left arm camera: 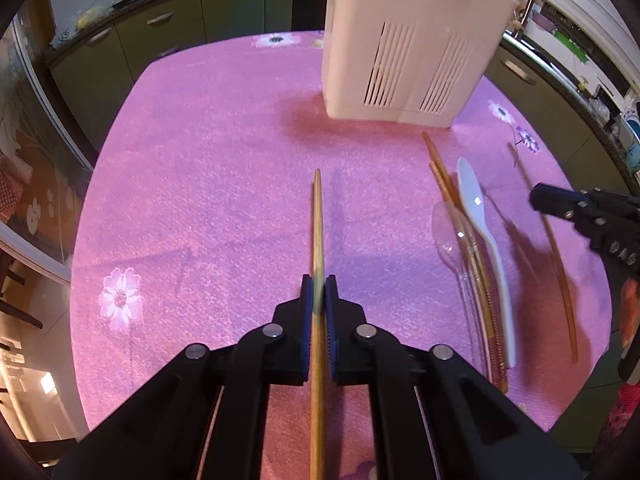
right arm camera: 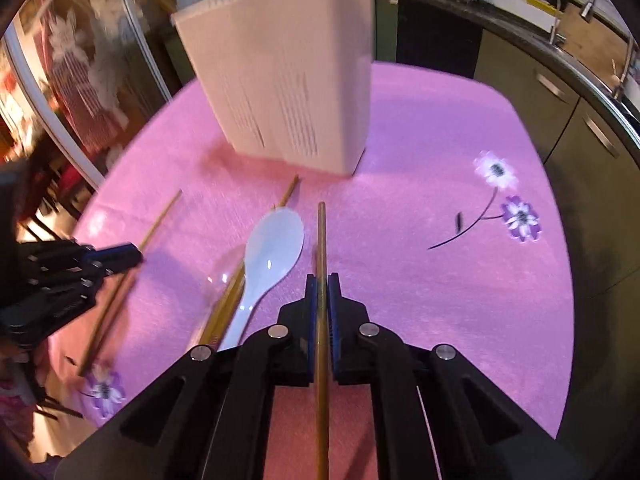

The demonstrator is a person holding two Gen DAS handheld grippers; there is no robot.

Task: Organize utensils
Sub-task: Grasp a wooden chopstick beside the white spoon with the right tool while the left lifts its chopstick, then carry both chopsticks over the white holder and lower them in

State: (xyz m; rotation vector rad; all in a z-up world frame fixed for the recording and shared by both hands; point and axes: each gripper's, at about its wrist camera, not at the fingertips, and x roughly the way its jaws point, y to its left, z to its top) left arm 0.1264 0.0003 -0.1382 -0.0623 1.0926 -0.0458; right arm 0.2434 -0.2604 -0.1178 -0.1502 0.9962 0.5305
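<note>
1. Left claw (left arm camera: 319,292): pinching a wooden chopstick (left arm camera: 317,224), in front of the white holder (left arm camera: 404,40).
2. Right claw (right arm camera: 322,292): pinching a second chopstick (right arm camera: 321,236), beside the white spoon (right arm camera: 272,248) on the pink worktop (right arm camera: 420,280).

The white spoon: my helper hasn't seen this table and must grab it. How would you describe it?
Find the white slotted utensil holder on the pink tablecloth. In front of it lie loose chopsticks and a clear plastic spoon. The white spoon is the only opaque white piece.

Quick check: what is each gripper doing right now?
Left gripper: closed on a chopstick.
Right gripper: closed on another chopstick.
</note>
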